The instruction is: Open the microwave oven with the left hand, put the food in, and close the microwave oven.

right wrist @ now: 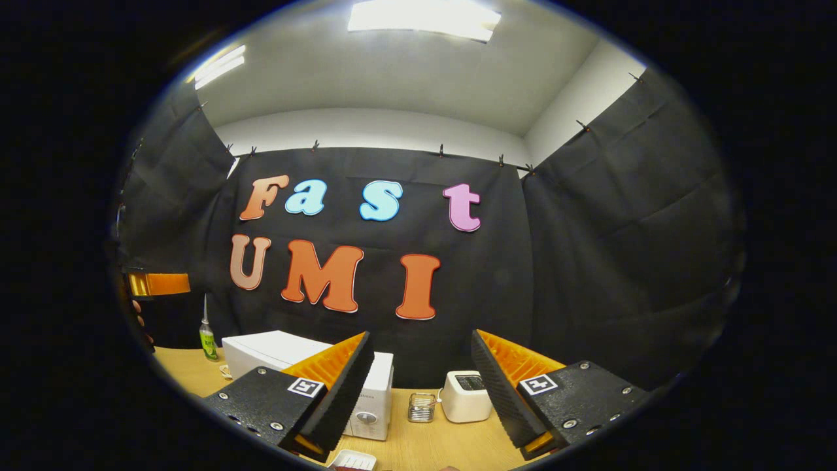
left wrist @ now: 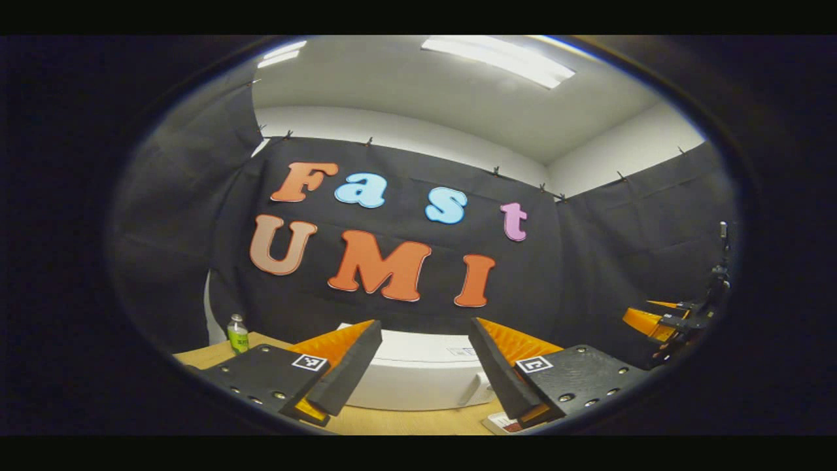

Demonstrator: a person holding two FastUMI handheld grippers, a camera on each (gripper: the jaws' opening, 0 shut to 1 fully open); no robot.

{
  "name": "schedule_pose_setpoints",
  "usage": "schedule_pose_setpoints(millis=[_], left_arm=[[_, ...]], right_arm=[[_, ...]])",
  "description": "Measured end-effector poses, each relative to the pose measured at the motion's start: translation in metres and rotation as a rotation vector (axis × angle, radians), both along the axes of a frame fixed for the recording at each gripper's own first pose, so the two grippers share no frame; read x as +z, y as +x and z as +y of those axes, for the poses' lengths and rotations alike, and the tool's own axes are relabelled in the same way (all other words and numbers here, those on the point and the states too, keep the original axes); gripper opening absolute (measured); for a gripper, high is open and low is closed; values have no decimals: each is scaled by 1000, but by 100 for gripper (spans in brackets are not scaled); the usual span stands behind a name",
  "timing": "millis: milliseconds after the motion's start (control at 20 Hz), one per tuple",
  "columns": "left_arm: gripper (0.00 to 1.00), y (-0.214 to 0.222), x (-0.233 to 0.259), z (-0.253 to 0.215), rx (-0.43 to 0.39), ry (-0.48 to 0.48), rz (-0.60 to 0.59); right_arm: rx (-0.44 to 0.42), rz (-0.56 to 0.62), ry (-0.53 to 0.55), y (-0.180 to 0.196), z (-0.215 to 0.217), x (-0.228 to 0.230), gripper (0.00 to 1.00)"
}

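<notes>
The left gripper [left wrist: 422, 366] has its two fingers wide apart with nothing between them, and the white microwave oven [left wrist: 418, 376] sits just past them on the wooden table [left wrist: 405, 422]. The right gripper [right wrist: 422, 386] is spread apart too (nothing in it), with the microwave far to its left, a small white tray of food [right wrist: 353, 460] near its fingers, and a green bottle [right wrist: 208, 340] far left

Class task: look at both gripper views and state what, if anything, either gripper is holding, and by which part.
Nothing is held. The left gripper and right gripper both stand open, with empty gaps between their fingers.
</notes>
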State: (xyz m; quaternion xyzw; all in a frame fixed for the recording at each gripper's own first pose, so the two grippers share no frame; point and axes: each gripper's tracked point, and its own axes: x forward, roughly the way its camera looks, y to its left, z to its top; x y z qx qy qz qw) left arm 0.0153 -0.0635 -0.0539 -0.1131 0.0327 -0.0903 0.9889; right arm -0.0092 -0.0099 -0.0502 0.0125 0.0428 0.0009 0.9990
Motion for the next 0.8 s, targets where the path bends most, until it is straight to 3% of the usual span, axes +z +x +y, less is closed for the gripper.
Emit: schedule_pose_setpoints(millis=[400, 800], left_arm=[[88, 8, -67, -68, -71, 65, 76], [90, 23, -167, -142, -120, 137, 187]], right_arm=[[-16, 58, -5, -26, -14, -48, 93], [-43, 129, -31, -50, -30, -99, 94]])
